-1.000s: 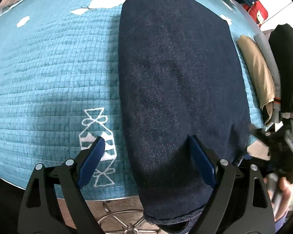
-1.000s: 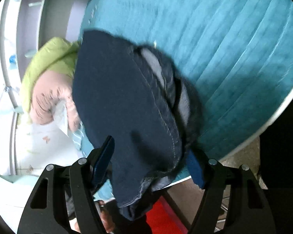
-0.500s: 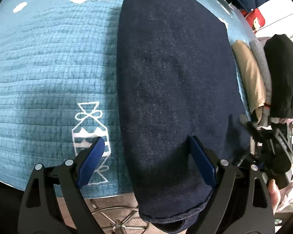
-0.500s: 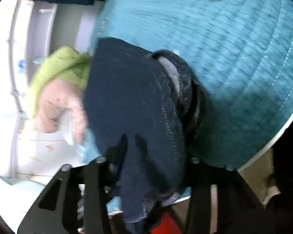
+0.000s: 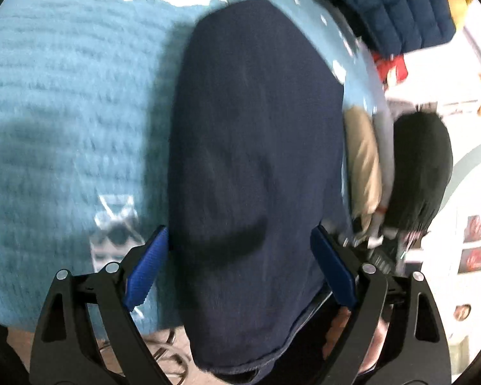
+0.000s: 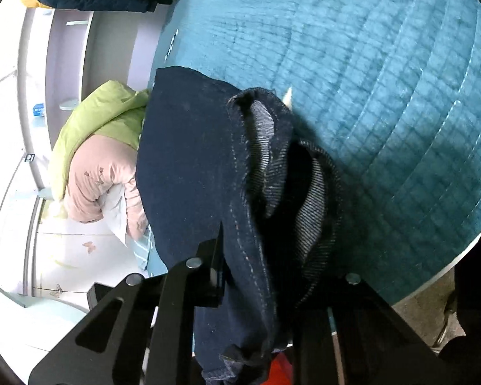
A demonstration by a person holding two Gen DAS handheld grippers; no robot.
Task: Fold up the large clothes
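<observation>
Dark blue jeans (image 5: 256,144) lie folded lengthwise on a teal quilted cover (image 5: 64,112), their near end hanging over the table edge. My left gripper (image 5: 240,269) is open, its blue pads (image 5: 146,272) standing either side of that end without pressing it. In the right wrist view the jeans (image 6: 192,166) bunch up, their paler inside showing at a gaping opening. My right gripper (image 6: 259,272) has its jaws closing, with a thick fold of denim pinched between them. Its right finger is hidden by the fabric.
Folded beige, grey and black clothes (image 5: 362,166) are stacked right of the jeans. A navy quilted jacket (image 5: 394,9) lies at the back. Green and pink bedding (image 6: 96,147) sits beyond the table's left side. The table's rounded edge (image 6: 449,256) curves at lower right.
My right gripper's jaws have narrowed from wide apart onto the bunched denim. The left gripper has slid sideways and turned, so the jeans' end now sits squarely between its fingers.
</observation>
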